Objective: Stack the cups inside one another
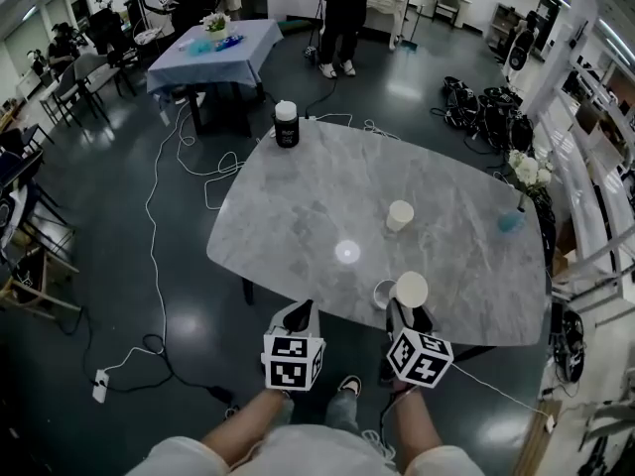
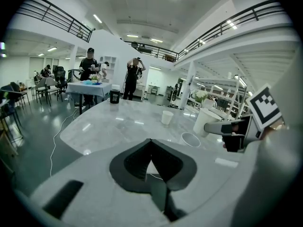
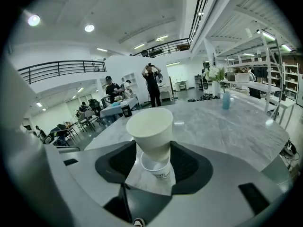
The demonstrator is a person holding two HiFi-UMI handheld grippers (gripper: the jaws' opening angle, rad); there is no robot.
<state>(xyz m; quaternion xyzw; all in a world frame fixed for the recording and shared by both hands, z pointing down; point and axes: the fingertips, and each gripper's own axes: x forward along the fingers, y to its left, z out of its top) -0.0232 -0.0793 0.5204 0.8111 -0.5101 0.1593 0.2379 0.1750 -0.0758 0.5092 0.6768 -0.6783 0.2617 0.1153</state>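
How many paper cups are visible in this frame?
3. A lone cup stands mid-way across the table; the held cup is in the right claw; the lower cup stands directly beneath it. Nested cups might be hidden inside.

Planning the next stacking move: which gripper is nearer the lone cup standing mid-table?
Right. The right gripper, gripping a second cup, is at the table's near edge, almost straight in front of the lone cup; the left gripper, shut, is farther off leftward.
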